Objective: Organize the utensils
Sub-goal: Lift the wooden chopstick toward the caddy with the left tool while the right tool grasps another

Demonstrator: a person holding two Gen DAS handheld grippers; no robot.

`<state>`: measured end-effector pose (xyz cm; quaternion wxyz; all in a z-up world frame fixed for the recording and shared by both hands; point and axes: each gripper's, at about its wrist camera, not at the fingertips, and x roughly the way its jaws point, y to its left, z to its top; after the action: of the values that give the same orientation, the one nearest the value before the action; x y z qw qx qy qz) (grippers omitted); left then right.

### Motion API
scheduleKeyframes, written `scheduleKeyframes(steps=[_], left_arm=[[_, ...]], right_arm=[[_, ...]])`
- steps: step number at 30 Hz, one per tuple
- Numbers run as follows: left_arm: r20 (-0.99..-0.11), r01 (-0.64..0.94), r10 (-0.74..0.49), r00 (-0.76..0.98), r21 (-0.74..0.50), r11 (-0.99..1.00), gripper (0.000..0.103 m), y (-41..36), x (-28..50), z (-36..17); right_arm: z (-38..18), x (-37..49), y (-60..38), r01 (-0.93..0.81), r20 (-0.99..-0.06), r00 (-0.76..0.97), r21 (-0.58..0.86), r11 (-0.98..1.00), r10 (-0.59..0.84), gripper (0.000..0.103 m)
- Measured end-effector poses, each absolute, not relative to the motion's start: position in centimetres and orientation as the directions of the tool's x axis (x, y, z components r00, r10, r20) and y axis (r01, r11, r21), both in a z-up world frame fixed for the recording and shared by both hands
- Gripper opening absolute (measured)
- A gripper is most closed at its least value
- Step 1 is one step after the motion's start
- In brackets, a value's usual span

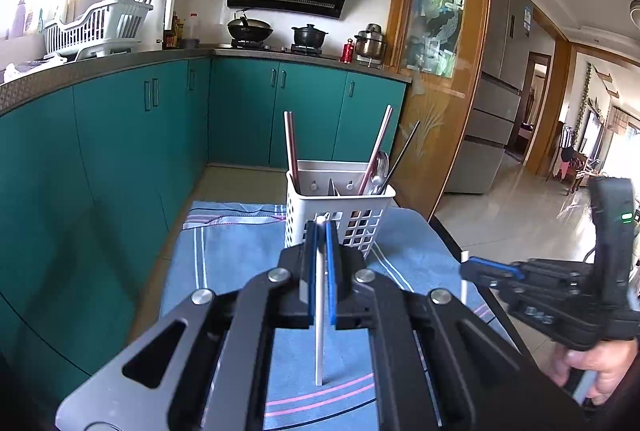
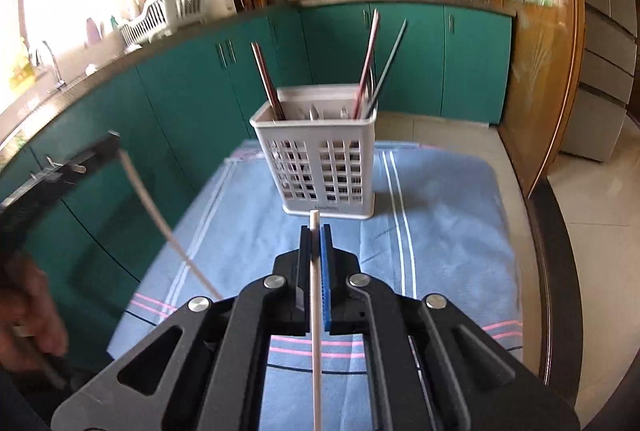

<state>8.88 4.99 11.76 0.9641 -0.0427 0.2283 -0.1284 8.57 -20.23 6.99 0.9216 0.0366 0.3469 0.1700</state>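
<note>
On the far half of the blue towel [image 2: 440,231], which is soft and napped with white and pink stripes, stands a white plastic utensil caddy [image 2: 320,171]: a boxy holder with rounded corners and lattice-cut walls. Its rim is smooth and solid. Inside it, reddish chopsticks [image 2: 266,83] lean out to the left at the left end, and a second reddish pair [image 2: 368,67] tilts up and to the right at the right end, with a dark chopstick [image 2: 390,61] slanting further right beside them. Metal spoon handles [image 1: 380,171] show between them, shiny and rounded.

The left gripper [image 1: 321,227] is clenched on a white chopstick [image 1: 319,311], a thin, smooth, straight rod. Its long axis runs near-to-far along the fingers, with the top end poking just past the fingertips toward the caddy and the lower end hanging down over the towel. Seen from the right wrist, this stick slants from upper left down toward the near centre.

The right gripper [image 2: 316,231] is likewise clamped on a second white chopstick [image 2: 316,311], held between a black pad and a ribbed blue pad. That stick also lies along the fingers, its tip pointing toward the caddy's base and its tail running back under the gripper body. In the left wrist view, the same stick stands nearly upright in the pads off the right edge of the towel.

Both gripper bodies are matte black with round silver pivot pins. A hand [image 1: 600,367] grips the right tool's handle.
</note>
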Motion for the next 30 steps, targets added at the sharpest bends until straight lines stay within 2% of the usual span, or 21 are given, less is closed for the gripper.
scheduleKeyframes(steps=[9,17,30], left_arm=[[-0.45,0.228,-0.253,0.856,-0.111,0.967,0.004,3.8,8.5,12.8],[-0.435,0.249,-0.245,0.867,-0.048,0.967,0.004,2.4,7.9,15.3],[-0.459,0.249,-0.243,0.854,-0.05,0.967,0.004,1.8,8.1,14.2]], right_arm=[[10.4,6.4,-20.5,-0.308,-0.537,0.759,0.204,0.929,0.369,0.005],[13.6,6.0,-20.4,-0.333,-0.473,0.791,0.199,0.922,0.388,0.005],[13.0,6.1,-20.8,-0.342,-0.492,0.775,0.201,0.918,0.397,0.005]])
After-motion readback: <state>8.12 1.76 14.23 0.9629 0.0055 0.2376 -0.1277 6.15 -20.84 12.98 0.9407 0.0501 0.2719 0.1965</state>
